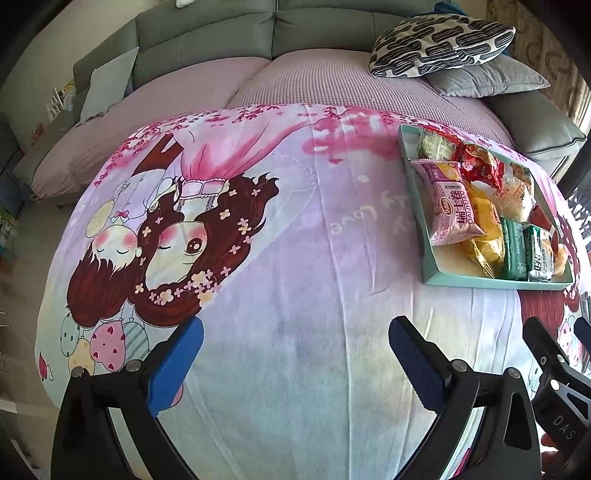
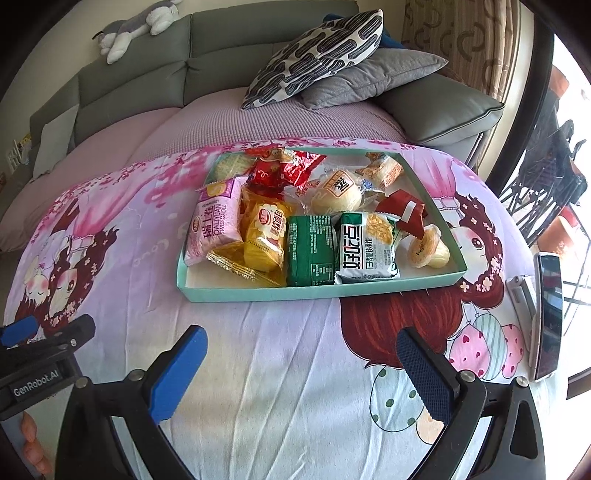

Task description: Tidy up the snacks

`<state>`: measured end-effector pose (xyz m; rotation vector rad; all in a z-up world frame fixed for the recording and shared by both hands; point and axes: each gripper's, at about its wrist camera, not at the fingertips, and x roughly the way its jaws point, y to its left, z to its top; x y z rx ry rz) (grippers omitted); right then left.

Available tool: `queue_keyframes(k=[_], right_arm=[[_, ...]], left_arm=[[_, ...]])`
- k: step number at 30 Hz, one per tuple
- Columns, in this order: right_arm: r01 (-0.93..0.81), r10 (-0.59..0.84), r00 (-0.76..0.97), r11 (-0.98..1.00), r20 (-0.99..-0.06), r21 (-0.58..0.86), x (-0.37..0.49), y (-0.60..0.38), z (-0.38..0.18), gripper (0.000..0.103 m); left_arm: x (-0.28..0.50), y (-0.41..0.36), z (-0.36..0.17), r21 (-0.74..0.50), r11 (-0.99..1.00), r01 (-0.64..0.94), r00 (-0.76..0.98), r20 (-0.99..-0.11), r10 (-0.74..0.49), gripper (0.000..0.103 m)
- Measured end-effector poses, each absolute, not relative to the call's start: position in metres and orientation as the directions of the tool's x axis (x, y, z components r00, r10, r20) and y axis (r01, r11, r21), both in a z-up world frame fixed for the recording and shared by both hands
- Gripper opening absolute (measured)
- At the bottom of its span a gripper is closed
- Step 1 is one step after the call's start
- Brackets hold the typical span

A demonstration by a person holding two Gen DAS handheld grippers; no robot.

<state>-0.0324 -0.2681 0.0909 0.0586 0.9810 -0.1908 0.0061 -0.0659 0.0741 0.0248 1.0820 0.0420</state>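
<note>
A shallow teal tray [image 2: 314,293] sits on the cartoon-print cloth and holds several wrapped snacks: a pink roll pack [image 2: 216,221], a yellow bread pack [image 2: 264,232], a green pack [image 2: 308,249], a white-green pack [image 2: 365,245], red packs [image 2: 284,170] and a round bun [image 2: 336,195]. In the left wrist view the tray [image 1: 480,282] is at the right. My right gripper [image 2: 301,369] is open and empty, in front of the tray. My left gripper [image 1: 295,356] is open and empty over bare cloth, left of the tray.
A phone [image 2: 548,314] lies on the cloth at the right edge. A grey sofa [image 2: 207,55] with a patterned cushion [image 2: 317,55] and a grey cushion [image 2: 373,75] stands behind. A plush toy [image 2: 136,26] lies on the sofa back.
</note>
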Motion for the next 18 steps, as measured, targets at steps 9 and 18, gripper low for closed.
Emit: queue_keyframes(k=[9, 18], right_arm=[[0.185, -0.140, 0.524, 0.982, -0.840, -0.048, -0.027, -0.269, 0.081, 0.103], [0.184, -0.145, 0.515, 0.981, -0.845, -0.056, -0.027, -0.269, 0.077, 0.103]], left_arm=[[0.015, -0.067, 0.068, 0.040, 0.999, -0.009, 0.458, -0.888, 0.040, 0.100], [0.017, -0.065, 0.064, 0.034, 0.999, -0.015, 0.445, -0.895, 0.037, 0.100]])
